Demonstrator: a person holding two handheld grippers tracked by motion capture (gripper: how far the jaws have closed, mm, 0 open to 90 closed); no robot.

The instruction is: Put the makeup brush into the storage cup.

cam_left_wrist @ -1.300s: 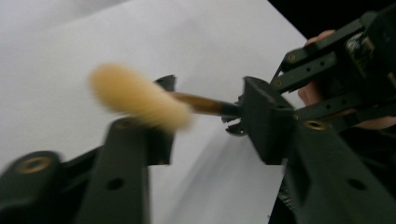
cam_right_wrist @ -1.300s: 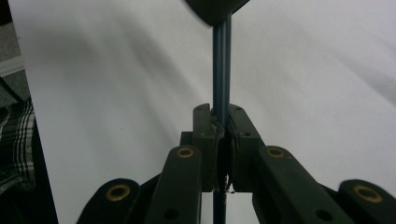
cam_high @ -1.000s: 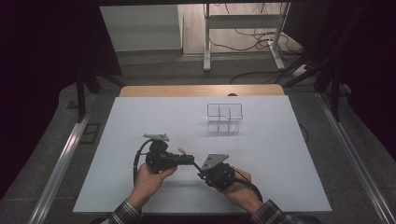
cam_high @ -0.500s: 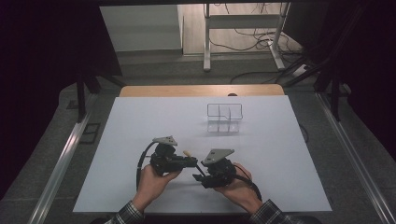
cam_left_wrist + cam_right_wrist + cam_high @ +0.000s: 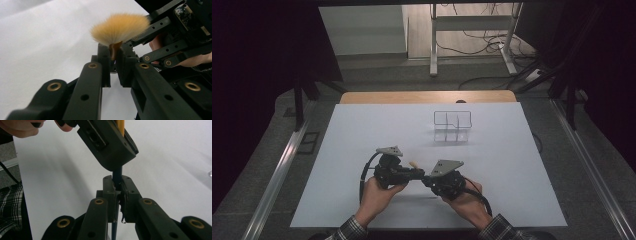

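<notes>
now both grippers clamped on one brush (image 5: pixel 120 28), held just above the white table (image 5: pixel 362 135), lower centre of the high view: left gripper (image 5: pixel 412 172) pinching near the tan bristles, right gripper (image 5: pixel 426 179) pinching the dark handle (image 5: pixel 117 176)

versus a second ago: grippers drawn closer together; right jaws just closing, now pressed on the handle, as the right gripper view shows

likely means a two-handed hold or a handover of the brush, perhaps toward the clear divided box (image 5: pixel 453 126), upper centre, well apart

no brand, label or readable writing anywhere
</notes>
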